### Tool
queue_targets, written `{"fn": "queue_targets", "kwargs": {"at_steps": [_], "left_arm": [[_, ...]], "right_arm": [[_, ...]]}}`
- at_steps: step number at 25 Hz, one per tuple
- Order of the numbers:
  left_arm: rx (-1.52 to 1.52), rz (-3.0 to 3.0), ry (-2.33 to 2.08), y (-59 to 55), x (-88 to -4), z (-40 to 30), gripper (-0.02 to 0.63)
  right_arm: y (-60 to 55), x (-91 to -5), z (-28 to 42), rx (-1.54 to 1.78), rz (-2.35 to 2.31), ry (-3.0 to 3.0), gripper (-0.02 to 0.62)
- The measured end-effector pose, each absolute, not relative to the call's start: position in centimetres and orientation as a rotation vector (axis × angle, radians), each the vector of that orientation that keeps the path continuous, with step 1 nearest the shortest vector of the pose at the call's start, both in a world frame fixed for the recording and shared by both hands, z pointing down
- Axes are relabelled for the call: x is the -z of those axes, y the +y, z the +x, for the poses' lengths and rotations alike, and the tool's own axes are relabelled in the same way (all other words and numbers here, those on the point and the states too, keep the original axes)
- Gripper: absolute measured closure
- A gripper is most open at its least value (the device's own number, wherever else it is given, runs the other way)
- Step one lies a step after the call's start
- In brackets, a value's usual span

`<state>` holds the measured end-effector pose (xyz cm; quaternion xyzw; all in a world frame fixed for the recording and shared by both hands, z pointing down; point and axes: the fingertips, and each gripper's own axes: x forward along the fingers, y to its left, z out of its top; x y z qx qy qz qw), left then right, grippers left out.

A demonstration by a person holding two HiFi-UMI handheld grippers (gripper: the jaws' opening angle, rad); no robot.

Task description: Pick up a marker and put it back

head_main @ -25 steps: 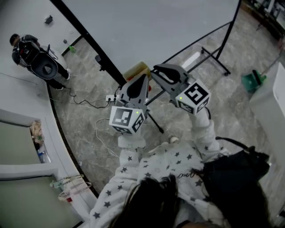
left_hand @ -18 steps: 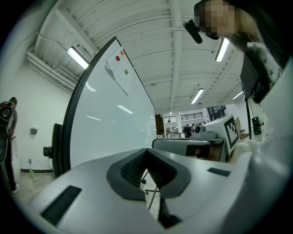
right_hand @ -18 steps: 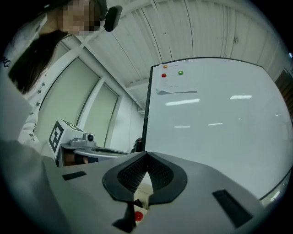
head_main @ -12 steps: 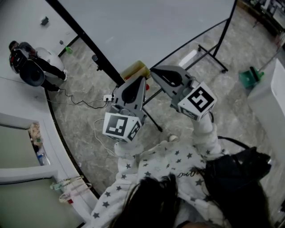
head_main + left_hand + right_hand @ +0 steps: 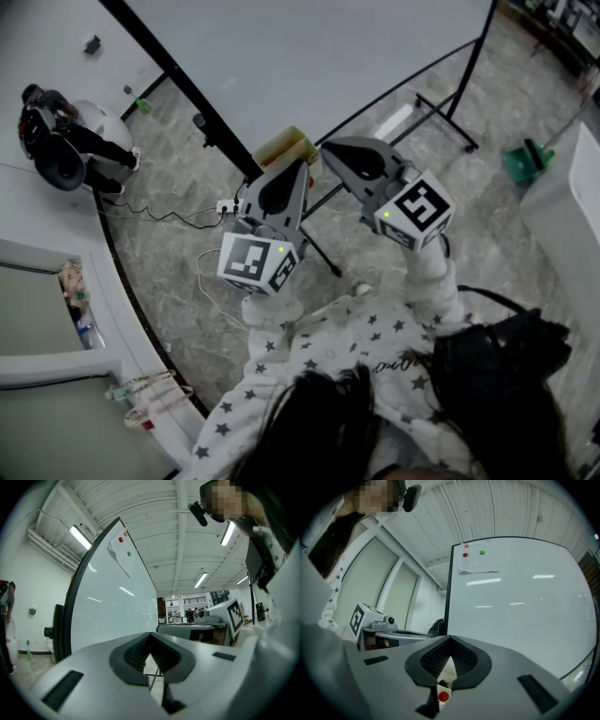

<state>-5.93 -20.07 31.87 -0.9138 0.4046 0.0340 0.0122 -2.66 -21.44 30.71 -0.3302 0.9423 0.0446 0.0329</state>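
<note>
A big whiteboard (image 5: 309, 56) on a black frame stands in front of me. Both grippers point at its lower edge, side by side. My left gripper (image 5: 298, 164) is shut, its pads (image 5: 140, 651) meeting with nothing between them. My right gripper (image 5: 328, 150) is shut too, and its pads (image 5: 436, 658) hold nothing. Through the slit under the right pads shows a white thing with a round red end (image 5: 443, 696), perhaps a marker. A small red spot (image 5: 310, 183) peeks out between the two grippers in the head view.
A yellowish box (image 5: 286, 145) sits at the board's lower edge, just past the gripper tips. Red and green magnets pin a sheet (image 5: 476, 563) high on the board. The black stand legs (image 5: 450, 122), a floor cable (image 5: 202, 281), a green dustpan (image 5: 522, 167) and another person (image 5: 56, 141) lie around.
Both grippers have slid a little back toward me and lower in the head view. The person at the far left has shifted position.
</note>
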Motion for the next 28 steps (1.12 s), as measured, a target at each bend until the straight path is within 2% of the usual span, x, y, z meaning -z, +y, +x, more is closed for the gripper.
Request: {"fn": "queue_targets", "kwargs": {"at_steps": [28], "left_arm": [[-0.015,-2.863,1.162,-19.3,-31.5,-4.5,0.605]], "right_arm": [[-21.8,-31.9,-3.0,-0.134,-0.993,2.906,0.589]]}}
